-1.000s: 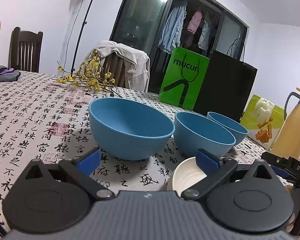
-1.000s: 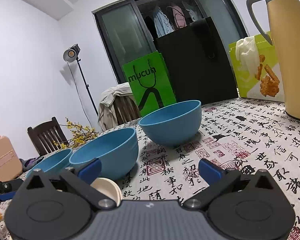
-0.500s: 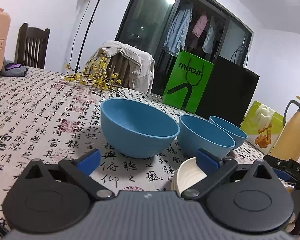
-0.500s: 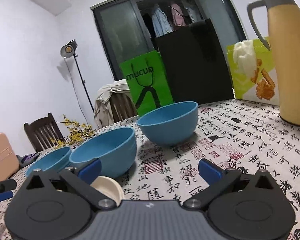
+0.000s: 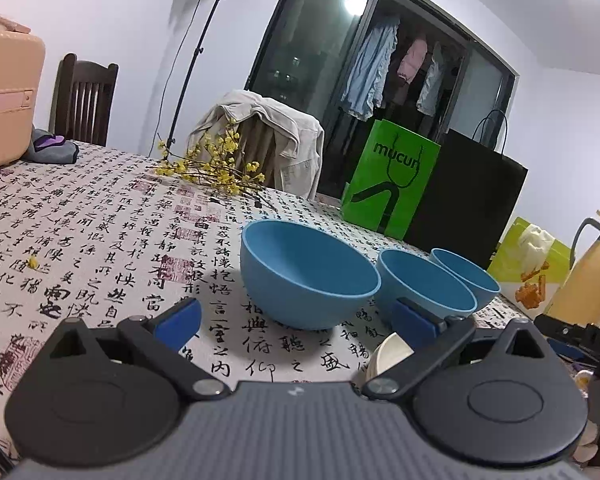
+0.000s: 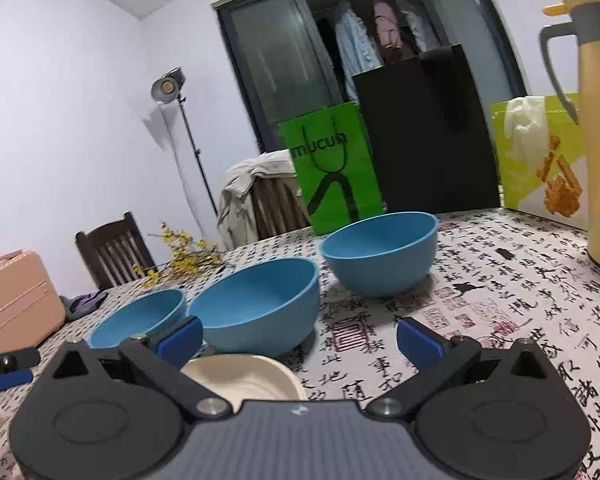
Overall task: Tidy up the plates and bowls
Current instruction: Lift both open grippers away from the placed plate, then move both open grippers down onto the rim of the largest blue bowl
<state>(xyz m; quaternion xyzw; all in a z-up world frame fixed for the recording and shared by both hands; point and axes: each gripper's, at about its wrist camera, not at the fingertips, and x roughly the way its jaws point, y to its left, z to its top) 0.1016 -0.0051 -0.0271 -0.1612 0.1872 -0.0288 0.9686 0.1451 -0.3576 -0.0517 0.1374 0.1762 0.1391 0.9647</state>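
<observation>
Three blue bowls ahead of both fingers, all spread apart, holding nothing

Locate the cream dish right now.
In the right wrist view the cream dish sits on the table just before the right tool, toward its left finger, nearer than the middle blue bowl.

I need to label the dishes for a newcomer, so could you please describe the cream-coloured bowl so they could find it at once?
Start at the table with the calligraphy-print cloth, where three blue bowls stand in a row. The cream bowl sits nearer than that row, just in front of the right gripper. It is the only pale dish; its neighbours are all blue.
</observation>
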